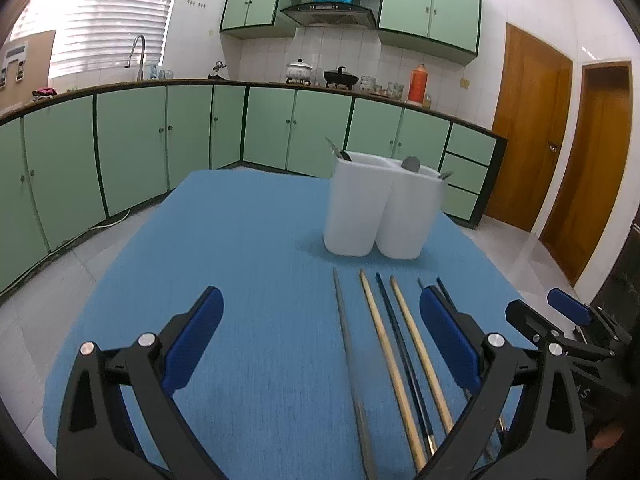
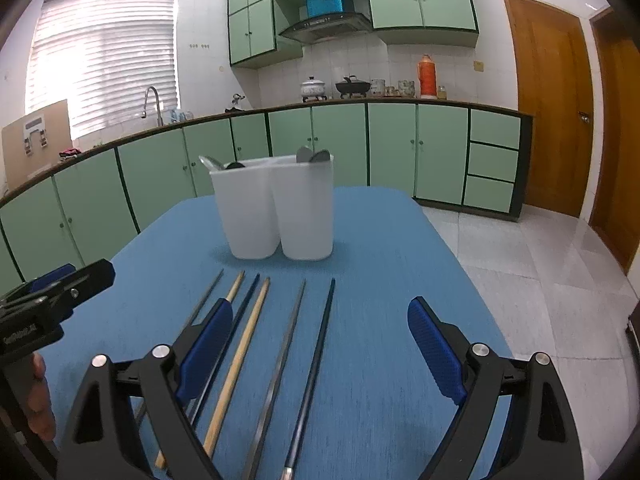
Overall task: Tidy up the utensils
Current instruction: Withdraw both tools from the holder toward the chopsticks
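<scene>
Six chopsticks were laid side by side on the blue table (image 2: 380, 240), their tips pointed toward a white two-compartment holder (image 2: 274, 208) that stood upright near the middle of the cloth. In the right wrist view they were seen, from left to right, as a grey metal chopstick (image 2: 206, 300), a wooden chopstick (image 2: 236, 286), a dark chopstick (image 2: 244, 300), a second wooden chopstick (image 2: 240, 352), a second grey metal chopstick (image 2: 280, 364) and a second dark chopstick (image 2: 316, 356). Spoons (image 2: 314, 156) were seen above the rim of the holder's right compartment, and other utensil ends (image 2: 212, 163) above the left one.

The right tongs (image 2: 320, 332) were held low over the near ends of the chopsticks, spread wide apart with nothing between the blue pads. The left tongs (image 1: 322, 328) were likewise held spread wide and empty, low over the cloth, with several chopsticks lying under the gap and toward the right pad. Each pair of tongs was caught at the edge of the other's camera. Green cabinets (image 2: 340, 144) were seen behind the table.
</scene>
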